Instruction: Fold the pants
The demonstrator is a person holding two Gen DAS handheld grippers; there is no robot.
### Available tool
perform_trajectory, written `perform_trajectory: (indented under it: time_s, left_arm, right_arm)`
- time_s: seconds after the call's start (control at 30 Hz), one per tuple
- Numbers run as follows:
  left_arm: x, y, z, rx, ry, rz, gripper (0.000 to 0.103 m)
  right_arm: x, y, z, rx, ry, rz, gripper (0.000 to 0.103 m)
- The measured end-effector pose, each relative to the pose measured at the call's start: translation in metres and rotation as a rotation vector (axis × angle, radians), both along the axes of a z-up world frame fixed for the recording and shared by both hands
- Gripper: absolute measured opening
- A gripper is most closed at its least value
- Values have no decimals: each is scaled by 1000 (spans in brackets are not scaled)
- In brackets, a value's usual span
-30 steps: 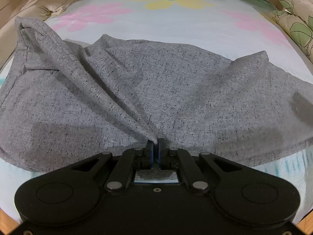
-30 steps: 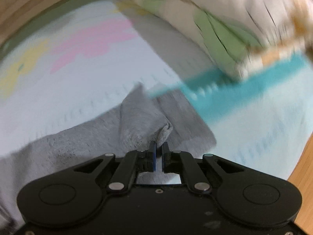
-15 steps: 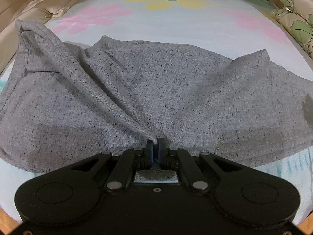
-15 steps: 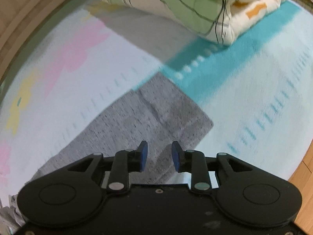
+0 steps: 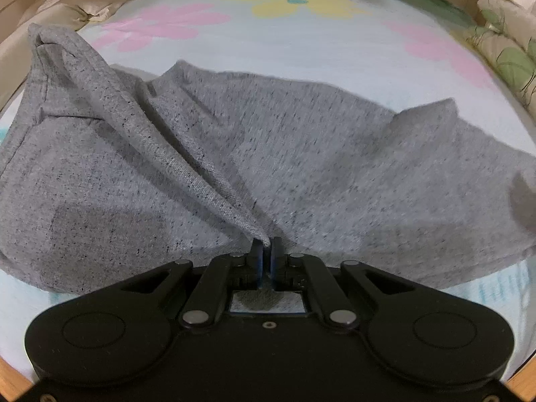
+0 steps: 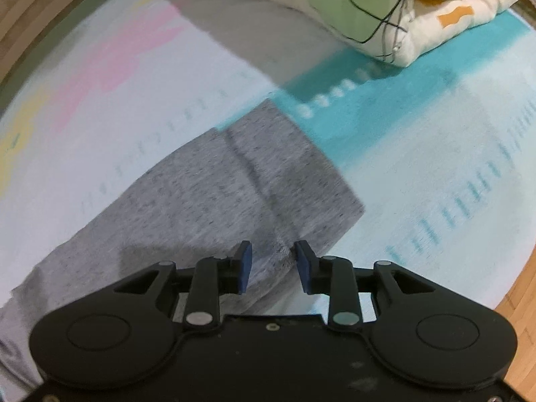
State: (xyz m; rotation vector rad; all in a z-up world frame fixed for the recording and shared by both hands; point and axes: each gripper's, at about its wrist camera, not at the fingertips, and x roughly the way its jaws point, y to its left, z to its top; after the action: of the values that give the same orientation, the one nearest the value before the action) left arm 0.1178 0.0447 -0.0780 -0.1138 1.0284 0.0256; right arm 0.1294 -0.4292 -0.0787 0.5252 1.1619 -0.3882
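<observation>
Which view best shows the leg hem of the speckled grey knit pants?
The right wrist view: the pants' hem end lies flat beyond the open right gripper. The left wrist view shows bunched cloth pinched by the left gripper.

Right view: folded quilt point(image 6: 385, 10) blocks 12 to 1 o'clock; open bedsheet point(image 6: 435, 167) at 3. Left view: wide open sheet at 12, pillow point(image 5: 502, 53) crowding 2 o'clock.
</observation>
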Motion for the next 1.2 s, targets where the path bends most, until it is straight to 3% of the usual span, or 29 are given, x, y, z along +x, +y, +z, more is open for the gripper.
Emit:
perform_trajectory:
  time_s: [0.1, 0.23, 0.33, 0.57, 0.7, 0.77, 0.9, 1.03, 1.2]
  left_arm:
    - [-8, -8, 14, 17, -62, -32, 4]
    - [-15, -19, 28, 6, -110, -68, 5]
    - [-18, -25, 30, -26, -102, -89, 5]
    - [-12, -29, 1, -33, 11, -107, 5]
    - [-9, -25, 1, -24, 30, -115, 9]
    - [-10, -25, 6, -20, 37, -119, 13]
    - [-17, -24, 14, -33, 40, -138, 14]
    - [-27, -21, 22, -58, 54, -169, 15]
    - [-40, -4, 26, -106, 111, -153, 15]
  right_arm:
    - [3, 10, 19, -86, -38, 45, 5]
    - [-2, 7, 43, -164, -82, 16, 5]
    - [-8, 0, 52, -251, -81, 12, 5]
    - [-10, -17, 26, -225, 18, -29, 5]
    - [-6, -10, 13, -248, 84, -15, 15]
    - [-6, -6, 24, -291, 78, -37, 20]
    - [-6, 10, 53, -368, -19, -51, 22]
    - [1, 37, 76, -305, -129, -16, 23]
    - [18, 97, 88, -192, -175, 137, 24]
